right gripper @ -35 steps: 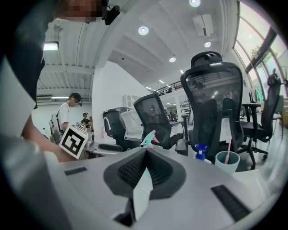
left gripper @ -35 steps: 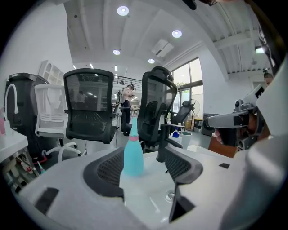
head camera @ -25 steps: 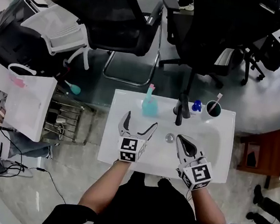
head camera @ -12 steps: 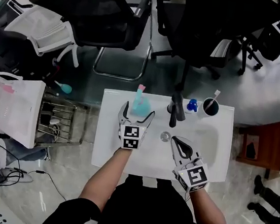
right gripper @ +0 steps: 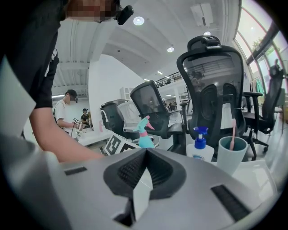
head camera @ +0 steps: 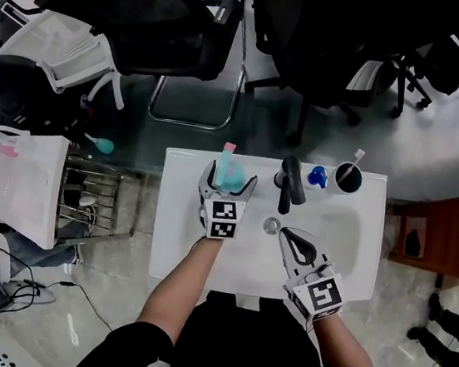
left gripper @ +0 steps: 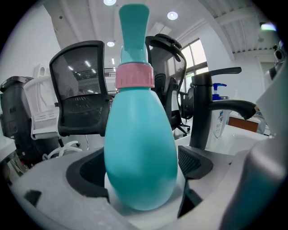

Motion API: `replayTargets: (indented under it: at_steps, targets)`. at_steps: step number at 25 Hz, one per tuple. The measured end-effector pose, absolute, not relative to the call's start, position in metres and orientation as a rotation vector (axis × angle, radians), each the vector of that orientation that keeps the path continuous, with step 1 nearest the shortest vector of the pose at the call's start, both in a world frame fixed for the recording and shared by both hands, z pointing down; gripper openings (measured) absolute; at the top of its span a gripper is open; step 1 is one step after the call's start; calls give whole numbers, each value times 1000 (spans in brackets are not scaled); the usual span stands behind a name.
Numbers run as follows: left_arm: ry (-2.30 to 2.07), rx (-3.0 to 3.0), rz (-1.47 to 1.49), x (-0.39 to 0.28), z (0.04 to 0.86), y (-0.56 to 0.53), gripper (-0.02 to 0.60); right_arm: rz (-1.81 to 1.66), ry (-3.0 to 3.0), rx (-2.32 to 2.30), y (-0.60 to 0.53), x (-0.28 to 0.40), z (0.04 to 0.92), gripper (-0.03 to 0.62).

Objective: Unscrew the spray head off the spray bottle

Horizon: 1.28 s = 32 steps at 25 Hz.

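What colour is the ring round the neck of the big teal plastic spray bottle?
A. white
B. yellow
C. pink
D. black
C: in the left gripper view, the screw ring under the teal spray head of the teal plastic spray bottle is pink.

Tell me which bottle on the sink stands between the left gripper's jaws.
The teal spray bottle with the pink collar, inside the left gripper; the white bottle with the blue pump stands past the faucet.
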<state>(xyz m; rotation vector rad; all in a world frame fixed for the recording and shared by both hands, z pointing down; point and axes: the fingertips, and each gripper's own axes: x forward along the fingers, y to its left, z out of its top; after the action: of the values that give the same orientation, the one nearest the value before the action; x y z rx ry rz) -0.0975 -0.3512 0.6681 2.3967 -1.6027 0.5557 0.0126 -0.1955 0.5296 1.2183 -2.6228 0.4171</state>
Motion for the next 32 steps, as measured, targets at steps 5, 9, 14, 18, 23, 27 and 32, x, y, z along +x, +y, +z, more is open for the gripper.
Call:
replayTargets:
  at_steps: [5,9,14,18,23,27,32]
  targets:
    - [-1615,2396,574,-102,671,-355,436,436,-2597,1212,-192,16,538,6]
    - [-1611,2404,579,-101,670,-355,430,427,-2590,1213,-191,20,539,6]
    - [-1622,2417,593,-106,664,-353,423,421,-2589,1209,-190,20,539,6]
    - [-1628,2425,598,-106,652,-346,423,414,-2593,1213,-187,18,540,6]
    - [-1621,2443,582,-105,633,-333,423,401,-2610,1203,-180,12,541,6]
    - [-1599,2487,557,-97,611,-319,423,374,-2631,1198,-179,10,533,6]
    - [-1579,2524,548,-92,586,-299,421,347,-2670,1188,-180,4,513,6]
